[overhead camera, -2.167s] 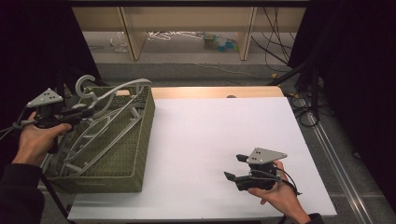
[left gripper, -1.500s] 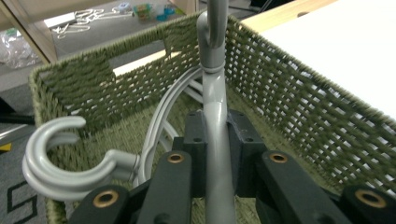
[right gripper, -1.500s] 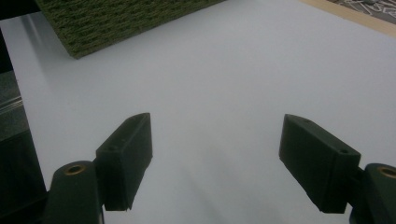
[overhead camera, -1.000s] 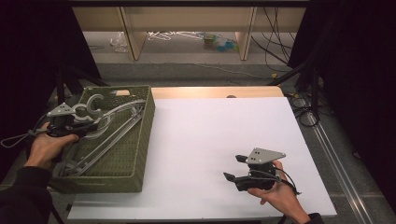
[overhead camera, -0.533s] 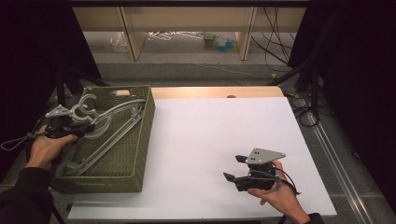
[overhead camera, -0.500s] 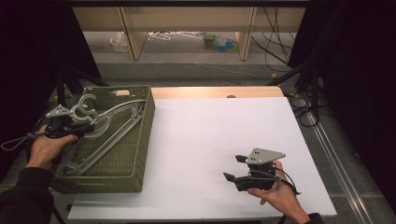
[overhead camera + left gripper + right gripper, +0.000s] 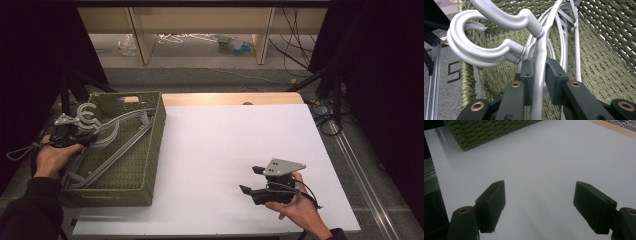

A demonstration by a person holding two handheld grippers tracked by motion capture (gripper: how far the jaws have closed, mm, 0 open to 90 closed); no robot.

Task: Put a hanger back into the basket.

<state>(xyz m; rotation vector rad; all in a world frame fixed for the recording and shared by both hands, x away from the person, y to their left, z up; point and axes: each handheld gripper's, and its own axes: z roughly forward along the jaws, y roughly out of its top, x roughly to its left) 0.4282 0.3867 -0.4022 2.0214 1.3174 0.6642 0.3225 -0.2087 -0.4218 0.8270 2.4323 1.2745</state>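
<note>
The left gripper [image 7: 537,75] pinches a smooth silver hanger [image 7: 499,47] rod above the woven green basket [image 7: 604,65]; the right gripper [image 7: 539,202] gapes empty.

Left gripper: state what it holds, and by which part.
The left gripper clamps a grey plastic hanger on its neck, just below the hook.

hangers [image 7: 499,50]: smooth satin-grey plastic | basket [image 7: 604,62]: rough green weave | table [image 7: 240,150]: matt white

My high view: white surface [image 7: 240,150] bright, overhead-lit, surroundings near black. Gripper views soft up close; jaws blurred, faint shadows.
</note>
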